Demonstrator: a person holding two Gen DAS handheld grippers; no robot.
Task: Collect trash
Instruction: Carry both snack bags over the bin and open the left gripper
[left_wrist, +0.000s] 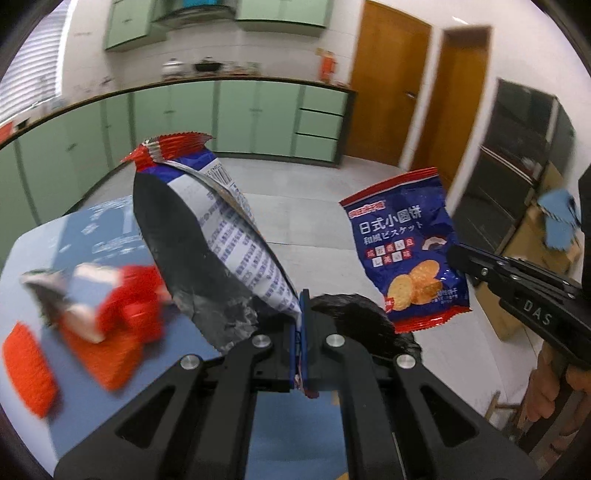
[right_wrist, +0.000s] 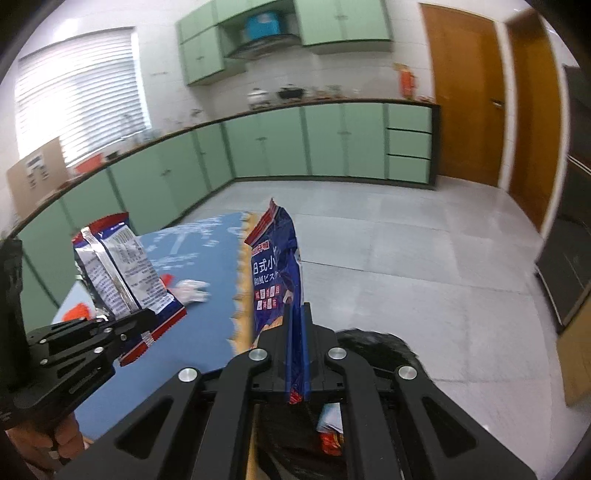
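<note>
Both hands are loaded right now. The left gripper (left_wrist: 301, 332) is clamped shut on an opened snack wrapper (left_wrist: 221, 236) showing its silver inside and printed back, and the right gripper (right_wrist: 297, 354) is pinched closed on a blue biscuit packet (right_wrist: 275, 273), which hangs front-on at the right in the left wrist view. Both pieces are up in the air, just off the near right edge of the blue table (right_wrist: 207, 295). Right below the grippers there's a black bin bag (right_wrist: 373, 345) (I think there's already a wrapper sitting in it). So I'd call this the carry-to-bag step. Next move looks like getting each packet over the bag's mouth and letting go. More red wrappers (left_wrist: 110, 325) are left on the table, blurry though.
</note>
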